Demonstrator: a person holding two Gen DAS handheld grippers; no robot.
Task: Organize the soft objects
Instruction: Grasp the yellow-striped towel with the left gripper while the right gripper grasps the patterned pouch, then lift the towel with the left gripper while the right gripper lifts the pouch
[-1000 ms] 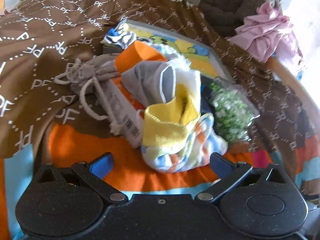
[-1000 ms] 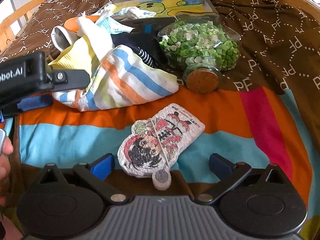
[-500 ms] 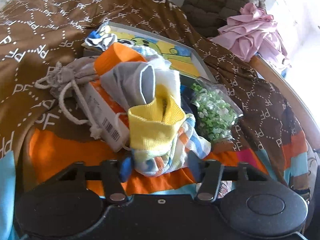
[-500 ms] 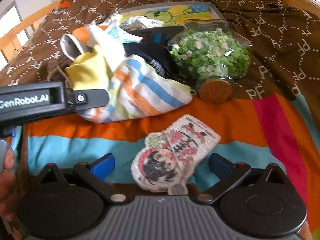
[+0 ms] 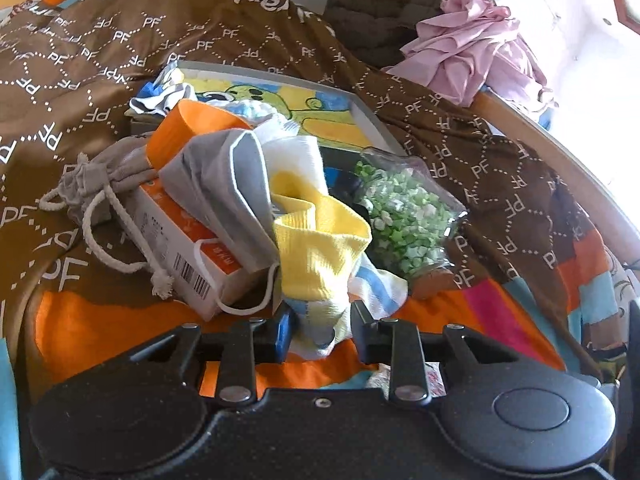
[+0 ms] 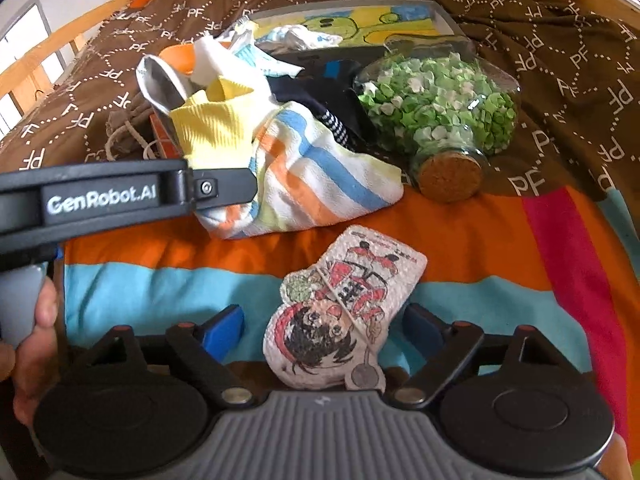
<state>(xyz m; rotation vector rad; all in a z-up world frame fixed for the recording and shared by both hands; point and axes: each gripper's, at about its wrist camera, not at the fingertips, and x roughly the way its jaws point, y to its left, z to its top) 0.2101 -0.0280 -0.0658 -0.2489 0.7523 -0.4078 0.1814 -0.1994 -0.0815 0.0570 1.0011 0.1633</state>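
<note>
Fabric of the striped sock [image 5: 320, 316] bunches between the left gripper [image 5: 318, 330], whose jaws have just been closing and now pinch its near end; the sock's lower edge is hidden behind the gripper body. In the right wrist view that sock [image 6: 316, 184] shows a yellow ribbed cuff and blue, orange and pale yellow bands on white, lying on the orange stripe of the bedspread [image 6: 520, 240]. Nearer than the sock, a flat cartoon-printed pouch [image 6: 344, 308] sits between the right gripper [image 6: 324, 320] fingers, which have just been closing yet stand apart from it; its near end is cut off by the gripper body. Beside the sock lies a corked glass jar [image 6: 440, 120] of green paper stars. Behind the sock, a grey face mask [image 5: 224, 176], an orange box [image 5: 188, 240] and a drawstring bag [image 5: 100, 184] overlap, partly hidden.
</note>
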